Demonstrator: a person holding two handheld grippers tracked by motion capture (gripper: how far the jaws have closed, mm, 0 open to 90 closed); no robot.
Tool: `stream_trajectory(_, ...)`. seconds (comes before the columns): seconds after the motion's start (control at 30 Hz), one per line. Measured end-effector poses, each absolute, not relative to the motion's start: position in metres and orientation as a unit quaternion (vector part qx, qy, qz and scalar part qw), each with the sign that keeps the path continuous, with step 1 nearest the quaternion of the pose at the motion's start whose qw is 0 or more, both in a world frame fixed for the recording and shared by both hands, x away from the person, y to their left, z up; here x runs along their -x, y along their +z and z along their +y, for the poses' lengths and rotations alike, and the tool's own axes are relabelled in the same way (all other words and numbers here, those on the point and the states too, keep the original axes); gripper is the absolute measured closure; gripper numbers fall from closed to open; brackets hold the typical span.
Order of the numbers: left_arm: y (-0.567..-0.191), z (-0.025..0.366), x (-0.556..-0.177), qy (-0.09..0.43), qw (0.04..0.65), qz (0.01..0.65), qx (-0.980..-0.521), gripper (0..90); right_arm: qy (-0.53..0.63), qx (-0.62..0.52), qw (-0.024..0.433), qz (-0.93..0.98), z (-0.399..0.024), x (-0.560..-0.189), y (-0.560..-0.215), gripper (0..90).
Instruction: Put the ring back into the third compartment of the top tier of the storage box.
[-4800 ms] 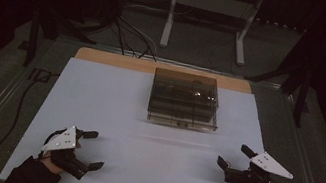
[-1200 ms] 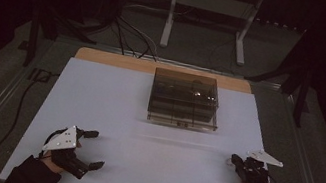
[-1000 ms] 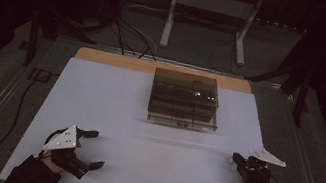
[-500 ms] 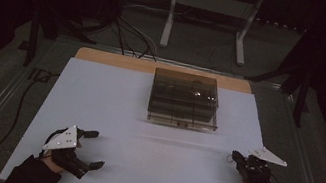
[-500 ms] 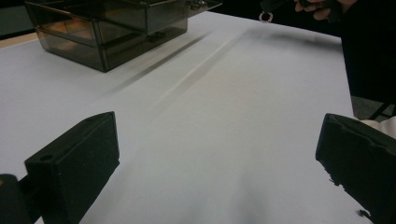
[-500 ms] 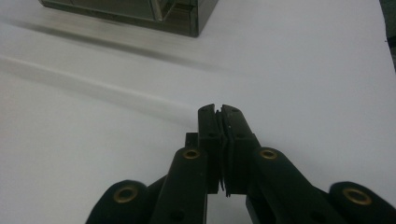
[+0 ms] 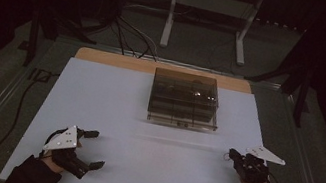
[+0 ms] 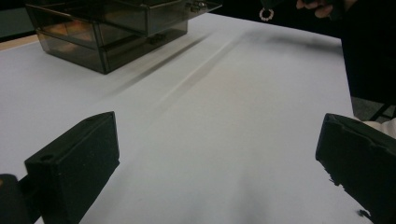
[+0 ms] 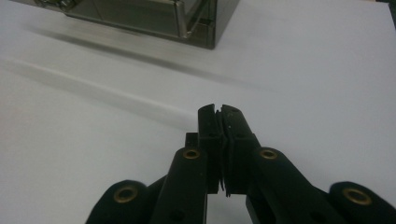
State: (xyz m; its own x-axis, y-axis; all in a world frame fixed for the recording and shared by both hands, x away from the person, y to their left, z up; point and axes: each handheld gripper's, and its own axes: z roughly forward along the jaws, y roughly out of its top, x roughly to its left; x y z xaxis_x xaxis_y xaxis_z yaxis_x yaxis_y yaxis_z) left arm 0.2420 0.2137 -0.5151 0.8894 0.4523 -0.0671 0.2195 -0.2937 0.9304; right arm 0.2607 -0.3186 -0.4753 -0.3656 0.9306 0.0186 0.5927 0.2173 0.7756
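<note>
Two tools rest at the near edge of the table, facing a smoky plastic drawer box.

The left tool [image 7: 90, 148] sits low by the near left corner with its jaws spread wide and nothing between them, likely so it is ready to take hold of something. The right tool [image 7: 233, 155], near the right edge, has its jaws pressed together; in the left gripper view a small ring [image 8: 266, 14] hangs at its tip, though whether it is pinched or a part of the tool is hard to tell. The drawer box [image 7: 184, 99] stands well apart from both, toward the far middle of the white table [image 7: 148, 165], drawer fronts facing the person, probably so either hand can reach them.
</note>
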Motion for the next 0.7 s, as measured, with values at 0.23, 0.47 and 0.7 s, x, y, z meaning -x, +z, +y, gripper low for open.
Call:
stream_trajectory(0.23, -0.515, 0.213, -0.242, 0.103, 0.557, 0.21, -0.797, 0.7, 0.366, -0.509, 0.231, 0.745, -0.314, -0.262, -0.47, 87.8)
stream_trajectory(0.47, -0.515, 0.212, -0.242, 0.104, 0.558, 0.208, -0.797, 0.7, 0.372, -0.5, 0.23, 0.747, -0.308, -0.265, -0.463, 87.8)
stream_trajectory(0.7, -0.515, 0.212, -0.242, 0.103, 0.559, 0.207, -0.796, 0.7, 0.377, -0.49, 0.235, 0.75, -0.303, -0.268, -0.453, 87.8)
